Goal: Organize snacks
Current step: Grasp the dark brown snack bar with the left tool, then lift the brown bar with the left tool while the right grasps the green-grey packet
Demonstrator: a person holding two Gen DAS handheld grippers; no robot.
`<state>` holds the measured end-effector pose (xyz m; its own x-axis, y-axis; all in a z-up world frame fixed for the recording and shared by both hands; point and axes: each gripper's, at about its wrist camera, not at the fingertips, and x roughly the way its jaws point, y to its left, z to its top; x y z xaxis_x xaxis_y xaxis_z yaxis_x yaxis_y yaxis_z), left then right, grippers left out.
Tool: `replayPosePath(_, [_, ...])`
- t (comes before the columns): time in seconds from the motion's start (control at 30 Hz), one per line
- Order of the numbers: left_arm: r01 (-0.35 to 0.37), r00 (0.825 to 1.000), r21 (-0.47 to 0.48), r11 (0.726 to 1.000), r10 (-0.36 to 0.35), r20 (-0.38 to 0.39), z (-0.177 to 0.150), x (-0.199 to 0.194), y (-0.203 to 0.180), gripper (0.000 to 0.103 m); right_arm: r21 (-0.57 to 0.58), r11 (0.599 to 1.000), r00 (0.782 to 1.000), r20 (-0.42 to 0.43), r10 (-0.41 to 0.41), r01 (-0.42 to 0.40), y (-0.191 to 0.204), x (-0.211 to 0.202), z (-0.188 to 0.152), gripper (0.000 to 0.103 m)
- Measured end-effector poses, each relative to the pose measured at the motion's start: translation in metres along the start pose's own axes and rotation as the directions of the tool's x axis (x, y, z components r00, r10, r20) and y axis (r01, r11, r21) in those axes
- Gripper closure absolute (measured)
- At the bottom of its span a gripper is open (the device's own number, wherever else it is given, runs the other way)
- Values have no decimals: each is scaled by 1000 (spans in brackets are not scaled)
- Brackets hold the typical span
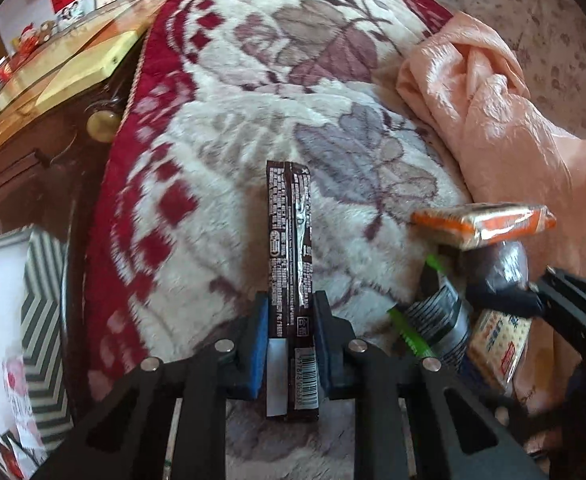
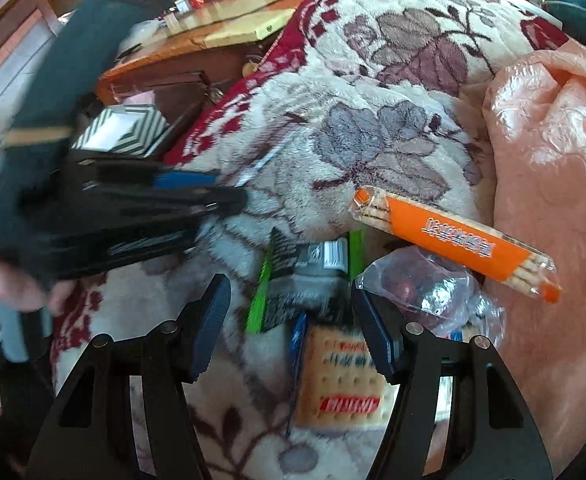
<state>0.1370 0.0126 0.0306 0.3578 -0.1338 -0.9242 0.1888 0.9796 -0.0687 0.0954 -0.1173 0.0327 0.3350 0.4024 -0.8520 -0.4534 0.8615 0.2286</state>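
Note:
My left gripper [image 1: 291,304] is shut on a long dark brown snack bar [image 1: 289,236], which stands up between the blue pads above the floral blanket [image 1: 253,120]. To its right lies a snack pile: an orange cracker pack [image 1: 489,222], a grey and green packet [image 1: 433,320] and a cracker packet [image 1: 497,344]. My right gripper [image 2: 291,304] is open over that pile, its fingers either side of the grey and green packet [image 2: 297,276] and the cracker packet [image 2: 345,380]. An orange cracker pack [image 2: 457,240] and a clear bag [image 2: 425,284] lie to the right. The left gripper [image 2: 197,192] appears blurred at the left.
A striped box [image 1: 41,288] stands at the lower left, off the bed; the same striped box [image 2: 121,128] shows beside a wooden table [image 2: 197,36]. A pink satin quilt [image 1: 493,120] is bunched on the right. A person's hand [image 2: 9,292] holds the left gripper.

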Motion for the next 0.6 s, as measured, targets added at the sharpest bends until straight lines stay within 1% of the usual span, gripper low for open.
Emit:
replayPosePath(0.07, [3,1000,-6,1000,-3,2,-3,-2,1,80,18,1000,1000,-16,17,-16,-5,8,4,40])
replayPosePath(0.13, [3,1000,-11,1000,-3,1,-4,-2,2,80,38,998,997,-39,60,-59,-9,19,6,40])
replayPosePath(0.17, [4,1000,-15,1000,-4,-2,-5,-1,2,80,41,997,997,-41,69,-67,-11,22,5,44])
replayPosePath(0.2, [4,1000,-20,1000,-4,-5,-7,0,3,80,36,998,998,-26,56,-55,-12,22,3,51])
replayPosePath(0.23, [5,1000,-24,1000,-5,-6,-9,0,5,80,34,999,999,-13,36,-36,-13,20,1,63])
replayPosePath(0.27, [6,1000,-31,999,-6,-1,-11,0,6,80,44,998,999,-11,43,-42,-16,19,0,69])
replayPosePath(0.33, [12,1000,-47,999,-12,2,-14,-1,8,80,69,995,998,1,68,-68,-21,15,-4,70])
replayPosePath(0.37, [17,1000,-54,998,-16,4,-15,-3,9,80,65,996,998,5,62,-62,-20,12,-6,70])
replayPosePath(0.43, [22,1000,-60,998,-21,14,-19,-8,10,80,43,998,999,18,50,-51,-15,5,-7,70])
replayPosePath(0.5, [24,999,-66,997,-23,28,-24,-16,12,80,21,998,997,47,64,-65,-5,-6,-8,71])
replayPosePath(0.6, [14,999,-74,997,-11,42,-31,-26,13,80,-22,998,996,70,63,-62,11,-20,-10,71])
